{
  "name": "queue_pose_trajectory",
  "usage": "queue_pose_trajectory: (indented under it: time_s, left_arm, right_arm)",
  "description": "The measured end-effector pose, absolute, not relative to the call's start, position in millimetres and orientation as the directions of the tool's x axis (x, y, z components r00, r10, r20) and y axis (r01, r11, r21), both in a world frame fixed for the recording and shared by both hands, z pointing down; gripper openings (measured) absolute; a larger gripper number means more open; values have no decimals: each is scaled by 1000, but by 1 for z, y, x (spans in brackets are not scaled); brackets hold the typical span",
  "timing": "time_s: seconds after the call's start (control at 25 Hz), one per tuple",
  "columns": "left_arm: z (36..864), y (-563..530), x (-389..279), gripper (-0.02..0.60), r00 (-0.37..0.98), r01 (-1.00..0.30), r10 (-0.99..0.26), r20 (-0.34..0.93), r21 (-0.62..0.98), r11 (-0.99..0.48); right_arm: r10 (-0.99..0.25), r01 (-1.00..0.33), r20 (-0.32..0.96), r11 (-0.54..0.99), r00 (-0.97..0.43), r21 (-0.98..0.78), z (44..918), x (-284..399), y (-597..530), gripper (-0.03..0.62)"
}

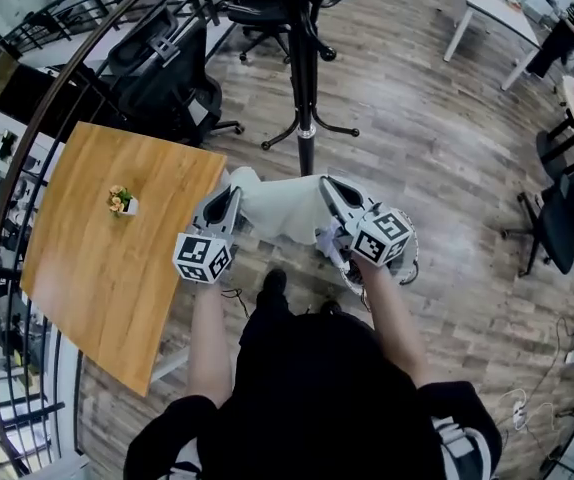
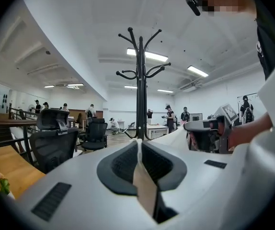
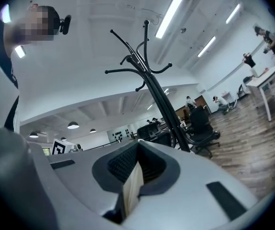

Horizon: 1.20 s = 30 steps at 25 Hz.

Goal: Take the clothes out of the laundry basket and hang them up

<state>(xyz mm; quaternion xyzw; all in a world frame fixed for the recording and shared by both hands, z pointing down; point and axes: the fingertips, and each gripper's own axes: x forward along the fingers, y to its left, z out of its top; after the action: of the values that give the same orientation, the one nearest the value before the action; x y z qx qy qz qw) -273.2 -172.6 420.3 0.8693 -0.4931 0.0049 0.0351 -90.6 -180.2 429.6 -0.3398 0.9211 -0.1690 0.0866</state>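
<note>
Wooden worktop (image 1: 97, 268) lies at my left, and the black coat stand (image 1: 304, 68) rises ahead of me. The white garment (image 1: 282, 208) spans the gap in front of its pole. The left hand-held gripper (image 1: 229, 193) and the right hand-held gripper (image 1: 333, 190) each clamp one edge of it.

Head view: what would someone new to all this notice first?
Most striking is the white garment stretched between the left gripper and the right gripper, each shut on an edge of it, in the middle of the picture. Just beyond it stands a black coat stand. To the left is a wooden table with a small flower pot on it.
</note>
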Motion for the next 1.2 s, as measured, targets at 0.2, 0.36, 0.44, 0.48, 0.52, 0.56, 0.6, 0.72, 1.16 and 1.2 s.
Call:
queue_pose_trajectory:
  time_s: [0.2,0.36,0.44,0.48,0.52,0.56,0.6,0.72,1.16,1.2]
  left_arm:
    - [417,-219,-301,41,570,-821,-821,37,62,-568]
    - [411,-255,-318,41,615,-787,-789,14,71,-612]
    - [405,-268,-320,41,637,-770,-771,4,55,-636]
    - [401,-275,-321,41,648,-761,-762,-3,51,-647]
    - [396,-282,-322,41,659,-751,-752,-12,50,-658]
    - [391,-289,-323,41,670,-740,-742,-21,52,-670]
    - [386,-296,-324,41,682,-729,-731,-31,53,-682]
    - [370,-316,-322,41,716,-694,-695,-65,40,-719]
    - [352,-381,-287,41,800,-593,-589,-113,6,-805]
    - [359,-386,-284,41,804,-588,-586,-102,10,-809]
  right_arm:
    - [-706,-646,-42,669,-707,-368,425,-119,-213,9]
    - [-748,-697,-45,638,-663,-328,417,-137,-233,9]
    - [-763,-719,-52,627,-644,-300,412,-140,-238,9]
    - [-770,-727,-60,622,-635,-292,408,-141,-242,9]
    - [-778,-734,-71,615,-624,-290,404,-141,-246,9]
    - [-788,-742,-81,605,-611,-289,399,-142,-251,9]
    - [-798,-752,-89,594,-597,-286,395,-142,-255,9]
    - [-820,-775,-128,570,-558,-272,379,-142,-267,9]
    - [-902,-880,-122,431,-414,-201,366,-121,-306,9]
    - [-915,-896,-92,403,-392,-188,373,-118,-308,9]
